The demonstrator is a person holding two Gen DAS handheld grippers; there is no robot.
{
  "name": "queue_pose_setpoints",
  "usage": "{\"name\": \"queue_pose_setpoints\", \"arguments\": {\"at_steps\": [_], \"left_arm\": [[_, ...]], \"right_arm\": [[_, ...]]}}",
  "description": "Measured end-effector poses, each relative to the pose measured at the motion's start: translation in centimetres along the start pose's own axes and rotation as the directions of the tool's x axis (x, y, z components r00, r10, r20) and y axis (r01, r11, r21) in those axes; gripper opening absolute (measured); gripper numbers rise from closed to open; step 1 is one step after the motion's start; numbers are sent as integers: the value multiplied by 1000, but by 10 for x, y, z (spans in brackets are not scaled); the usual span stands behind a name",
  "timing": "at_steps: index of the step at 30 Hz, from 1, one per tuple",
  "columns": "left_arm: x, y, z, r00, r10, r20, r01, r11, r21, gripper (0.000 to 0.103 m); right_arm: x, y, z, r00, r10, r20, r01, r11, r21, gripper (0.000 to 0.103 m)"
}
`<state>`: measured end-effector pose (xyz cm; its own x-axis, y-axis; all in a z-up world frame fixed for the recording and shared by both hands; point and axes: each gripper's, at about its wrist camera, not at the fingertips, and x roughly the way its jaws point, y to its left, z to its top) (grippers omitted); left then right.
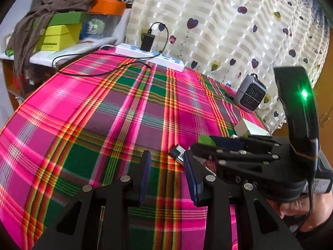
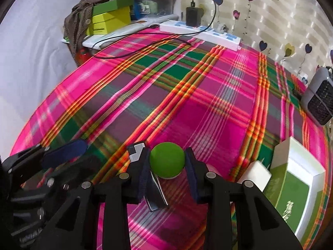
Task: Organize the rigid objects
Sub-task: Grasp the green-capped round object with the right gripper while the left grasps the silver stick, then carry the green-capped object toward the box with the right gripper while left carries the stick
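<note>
A green round-topped object (image 2: 167, 160) with a white base sits between the fingers of my right gripper (image 2: 167, 169); the pads close against its sides. A silver lighter-like metal object (image 2: 145, 173) lies on the plaid cloth just left of it, partly under the left finger. My left gripper (image 1: 166, 175) is open and empty above the cloth. In the left wrist view the right gripper (image 1: 229, 145) reaches in from the right, with the green object (image 1: 205, 139) and the metal object (image 1: 177, 152) at its tips.
A green-and-white box (image 2: 295, 189) and a small white box (image 2: 256, 174) lie to the right. A grey mini heater (image 2: 320, 98) stands at the far right. A white power strip (image 2: 199, 32) with a charger and cable lies at the back. Boxes and cloth are stacked at back left.
</note>
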<state>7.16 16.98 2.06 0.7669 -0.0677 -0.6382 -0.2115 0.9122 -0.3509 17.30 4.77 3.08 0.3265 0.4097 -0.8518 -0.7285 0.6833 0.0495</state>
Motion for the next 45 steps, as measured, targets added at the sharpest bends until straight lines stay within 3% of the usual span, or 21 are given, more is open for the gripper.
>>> {"name": "queue_pose_setpoints", "arguments": {"at_steps": [7, 14, 22, 31, 38, 45], "left_arm": [[-14, 5, -9, 1000, 14, -5, -14, 1000, 11, 31], [-23, 0, -20, 999, 29, -17, -29, 999, 30, 31], [-4, -26, -31, 996, 54, -74, -47, 995, 90, 35], [15, -39, -33, 980, 165, -110, -148, 978, 148, 37], [8, -28, -33, 981, 157, -111, -138, 977, 162, 36], [12, -36, -33, 982, 142, -125, -114, 971, 212, 26]], "right_arm": [[-10, 11, -17, 996, 87, -16, -87, 996, 7, 35], [-22, 10, -39, 975, 221, -21, -220, 974, 54, 35], [-53, -12, -57, 984, 164, 68, -170, 980, 103, 35], [-65, -23, -68, 982, 157, 103, -170, 977, 128, 35], [-78, -28, -75, 981, 132, 141, -152, 979, 136, 35], [-89, -29, -83, 978, 121, 172, -147, 978, 147, 35]]}}
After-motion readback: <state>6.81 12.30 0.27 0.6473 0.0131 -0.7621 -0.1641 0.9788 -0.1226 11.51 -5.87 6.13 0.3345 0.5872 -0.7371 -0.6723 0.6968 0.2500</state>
